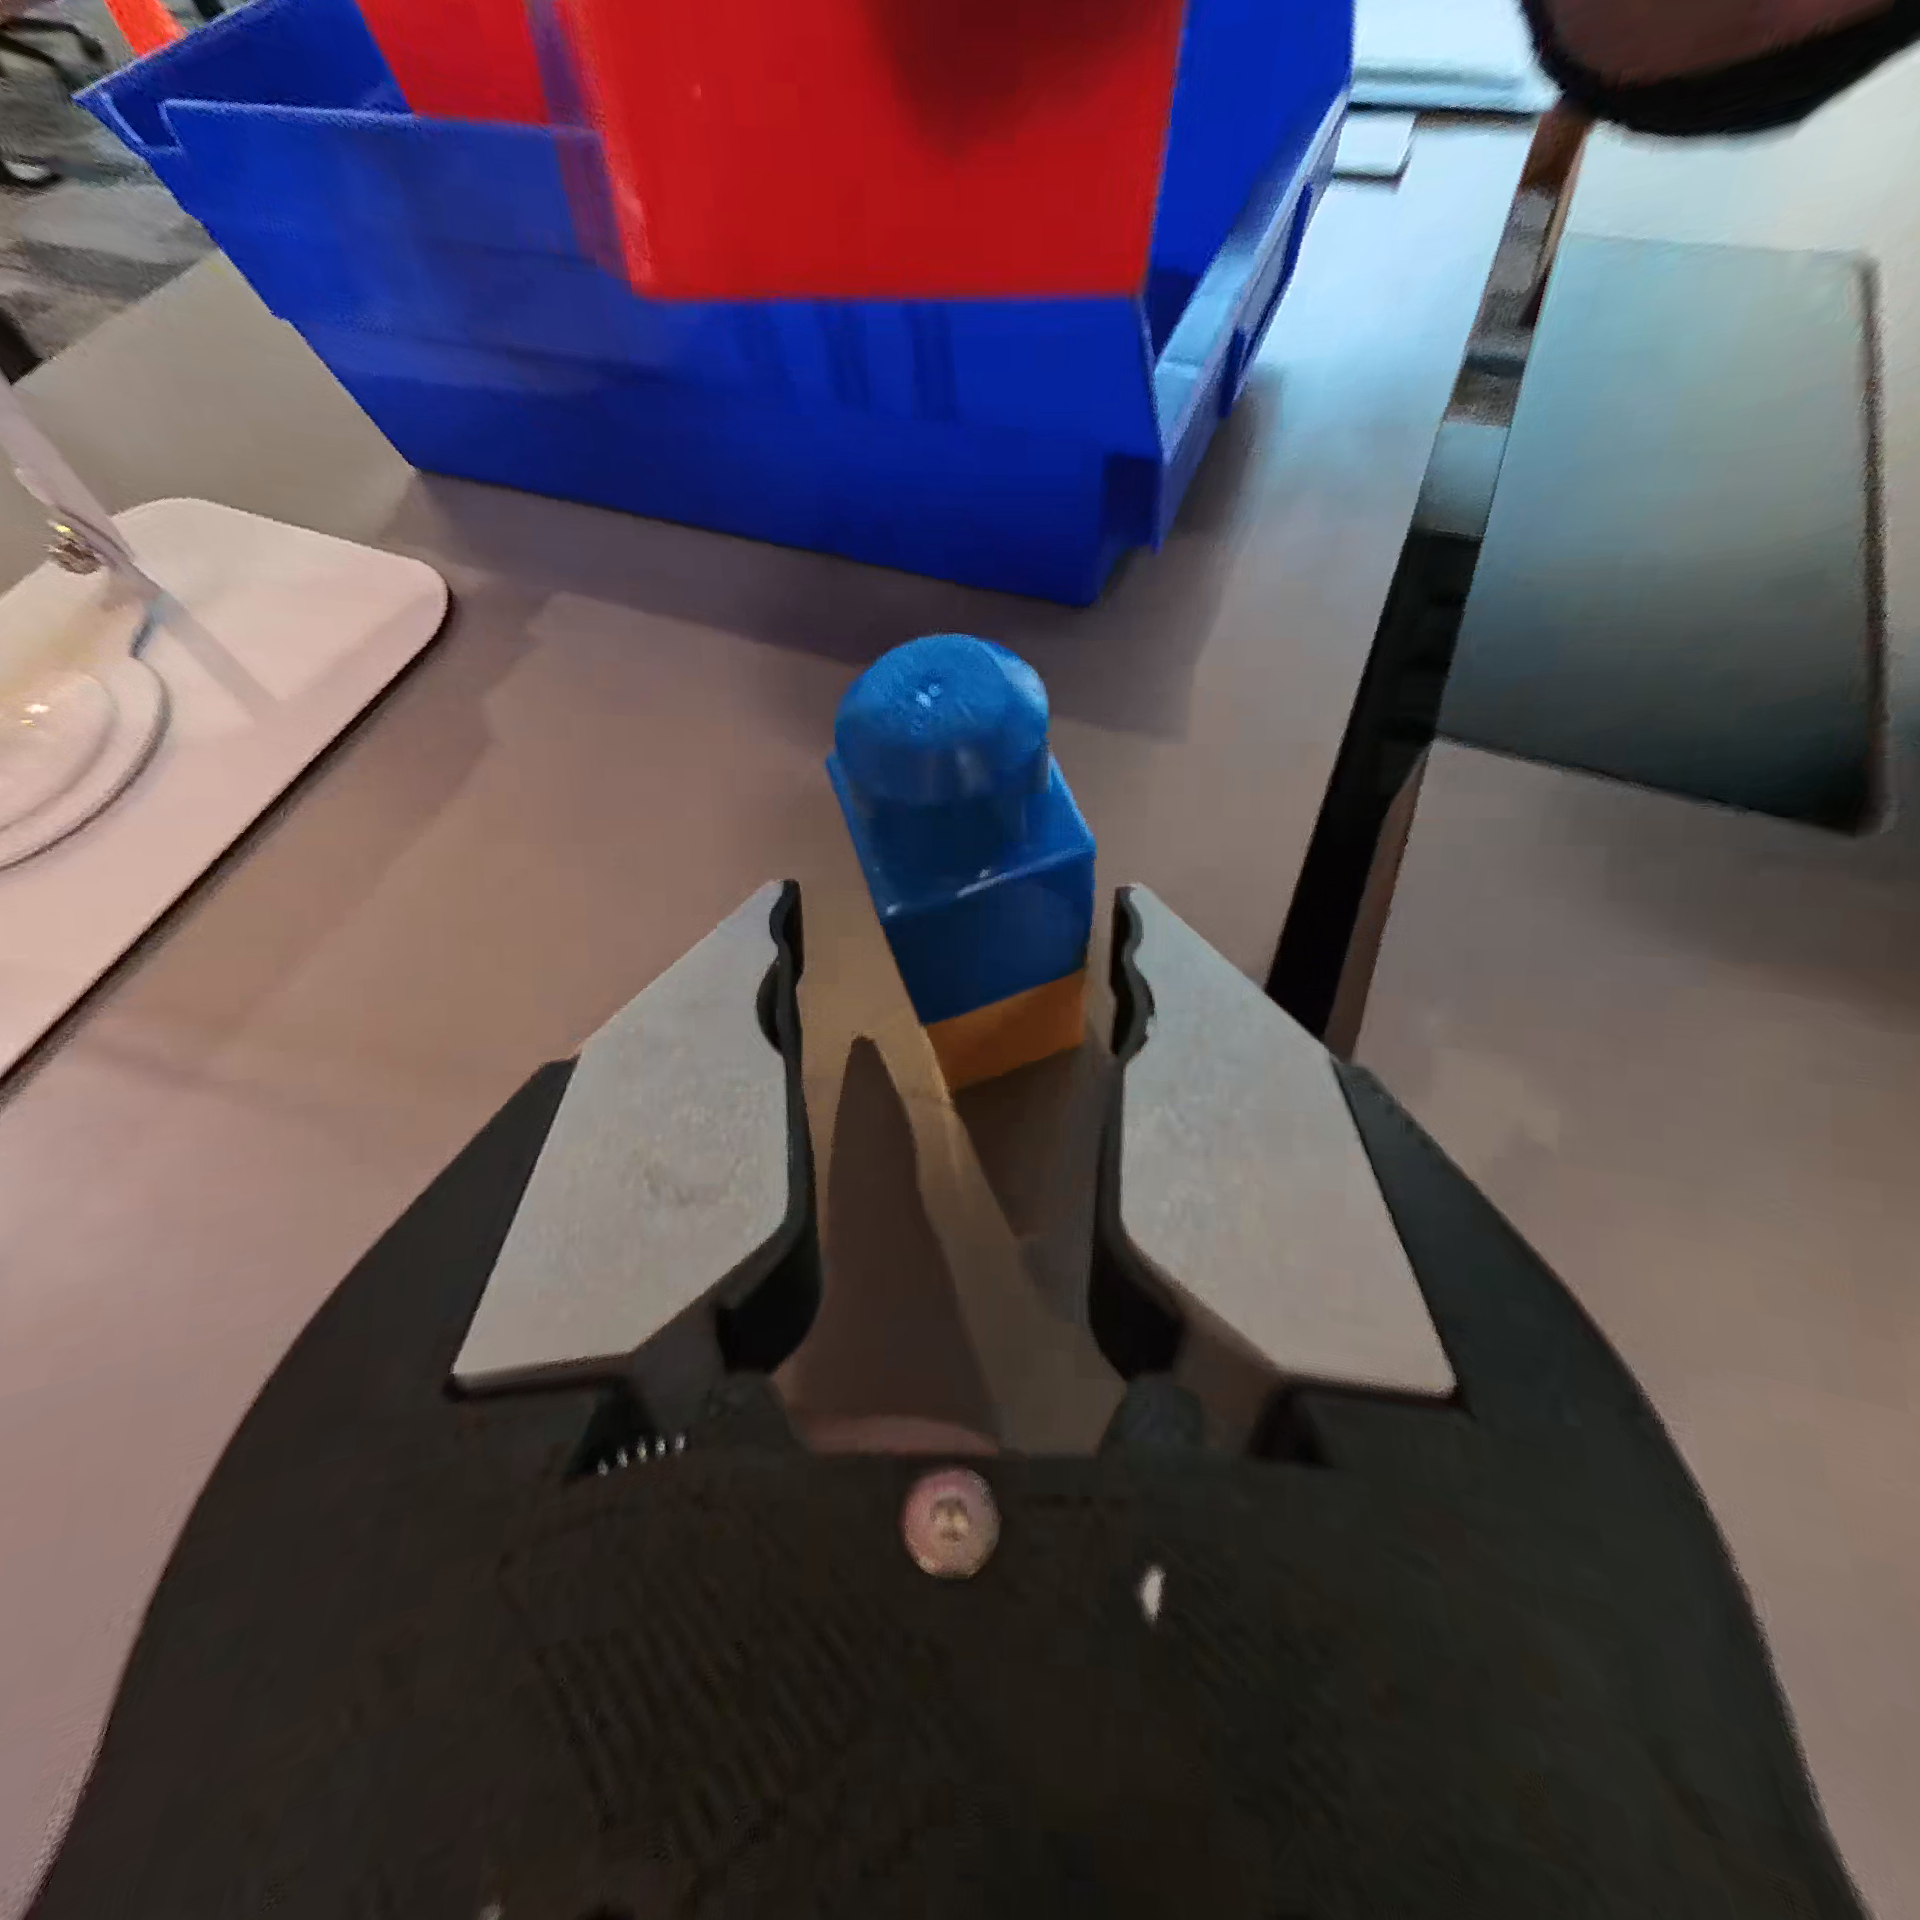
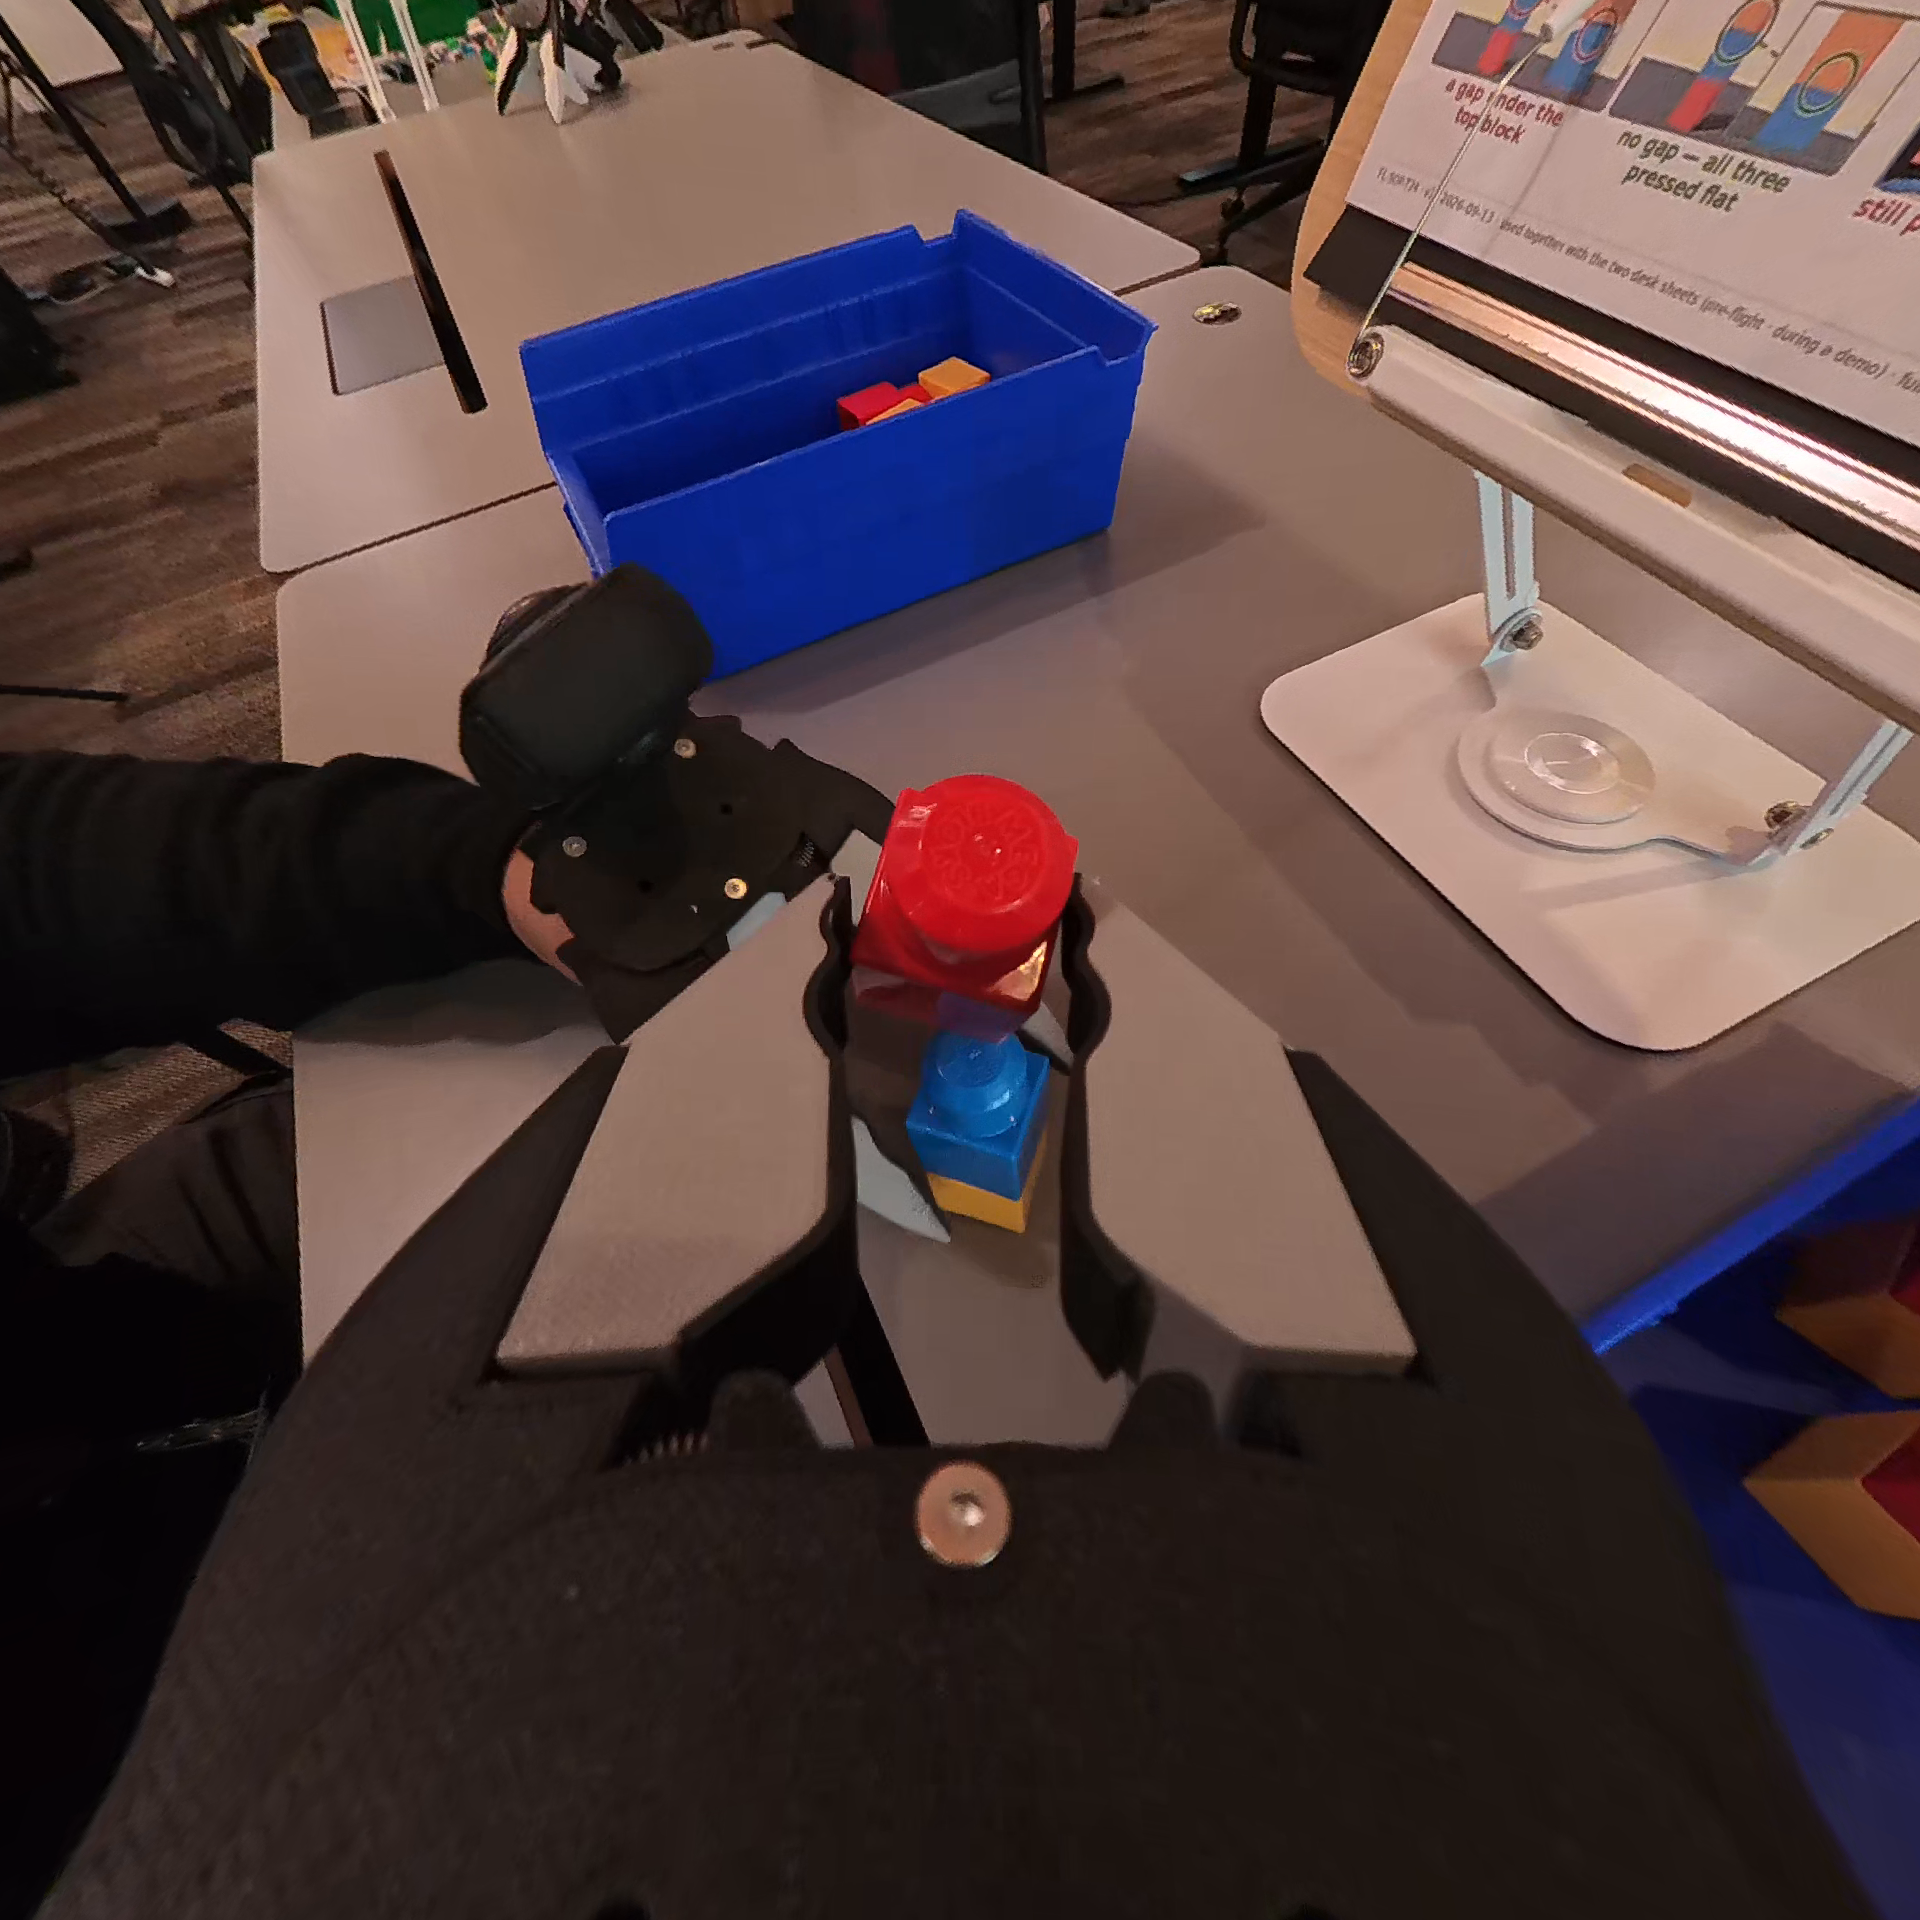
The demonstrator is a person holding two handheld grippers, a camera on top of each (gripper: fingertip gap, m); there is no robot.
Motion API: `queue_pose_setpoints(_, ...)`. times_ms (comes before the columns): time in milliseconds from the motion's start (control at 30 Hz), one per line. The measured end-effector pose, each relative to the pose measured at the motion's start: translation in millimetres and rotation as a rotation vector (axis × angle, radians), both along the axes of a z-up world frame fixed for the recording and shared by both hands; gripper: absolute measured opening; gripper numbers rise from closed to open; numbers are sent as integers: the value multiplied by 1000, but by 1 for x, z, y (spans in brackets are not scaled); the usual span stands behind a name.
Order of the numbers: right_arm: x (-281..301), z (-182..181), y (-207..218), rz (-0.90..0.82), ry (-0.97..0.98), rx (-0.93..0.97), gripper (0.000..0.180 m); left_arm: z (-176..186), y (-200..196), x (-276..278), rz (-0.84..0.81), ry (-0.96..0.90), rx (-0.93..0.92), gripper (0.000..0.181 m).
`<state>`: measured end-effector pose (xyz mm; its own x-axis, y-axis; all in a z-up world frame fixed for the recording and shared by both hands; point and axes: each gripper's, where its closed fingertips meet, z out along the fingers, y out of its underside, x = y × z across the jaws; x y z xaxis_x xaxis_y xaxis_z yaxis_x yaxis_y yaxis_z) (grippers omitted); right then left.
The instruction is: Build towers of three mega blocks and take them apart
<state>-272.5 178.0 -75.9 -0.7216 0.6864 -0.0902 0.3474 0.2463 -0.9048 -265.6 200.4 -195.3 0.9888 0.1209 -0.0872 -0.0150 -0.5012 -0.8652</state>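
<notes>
A blue block [image 1: 966, 831] sits on a yellow block [image 1: 1008, 1029] as a two-block stack on the grey table. My left gripper [image 1: 956, 935] is open, low near the table, with its tips on either side of the stack's near side and not touching it. My right gripper [image 2: 961, 935] is shut on a red block [image 2: 966, 904] and holds it above the blue block [image 2: 977, 1127] and yellow block [image 2: 987, 1200], apart from them. The red block [image 1: 883, 135] fills the top of the left wrist view, blurred.
A blue bin [image 2: 831, 520] with red and orange blocks stands behind the stack, and also shows in the left wrist view [image 1: 779, 436]. A white stand base [image 2: 1558, 831] carries a board at the right. A second blue bin [image 2: 1714, 1268] sits at the lower right. A person's dark sleeve [image 2: 208, 883] comes in from the left.
</notes>
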Motion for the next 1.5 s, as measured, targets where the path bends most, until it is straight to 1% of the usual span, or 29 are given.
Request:
queue_pose_setpoints(67, -1, 1, 2, -10, 5, -7, 36, 3, 5, 5, -15, -64, 27, 58)
queue_pose_setpoints(133, -2, 3, 2, -15, 7, -19, 37, -1, 7, 4, 4, -102, 7, 59)
queue_pose_setpoints(267, -3, 1, 2, -17, -8, -28, 37, -10, 8, -5, 66, -87, -50, 37)
queue_pose_setpoints(333, -2, -6, 1, -8, -32, -5, 37, -11, 9, -3, 52, -92, -54, 36)
queue_pose_setpoints(500, 2, -25, -1, 35, -104, 50, 38, -10, -3, 5, -79, -110, -57, 35)
queue_pose_setpoints(633, 12, -35, -10, 100, -146, 91, 37, -10, -16, 10, -148, -103, -70, 36)
queue_pose_setpoints(767, 19, -40, -18, 153, -157, 119, 37, -6, -22, 25, -238, -128, -74, 35)
queue_pose_setpoints(900, 32, -40, -30, 245, -175, 99, 37, 6, -27, 47, -348, -195, -45, 35)
queue_pose_setpoints(1000, 42, -42, -35, 300, -195, 100, 37, 8, -33, 58, -397, -213, -62, 35)
queue_pose_setpoints(1067, 42, -44, -34, 296, -203, 112, 37, 6, -34, 58, -392, -217, -76, 34)
queue_pose_setpoints(1200, 26, -53, -26, 192, -215, 150, 35, -3, -30, 32, -212, -115, -126, 34)
queue_pose_setpoints(1267, 23, -54, -26, 172, -222, 145, 35, -4, -30, 25, -157, -78, -142, 34)
queue_pose_setpoints(1367, 31, -51, -34, 225, -219, 136, 35, -2, -32, 38, -231, -136, -134, 34)
queue_pose_setpoints(1433, 40, -49, -39, 278, -209, 136, 35, 2, -36, 54, -319, -230, -114, 34)
queue_pose_setpoints(1500, 44, -45, -41, 301, -212, 113, 35, 8, -38, 63, -363, -297, -88, 34)
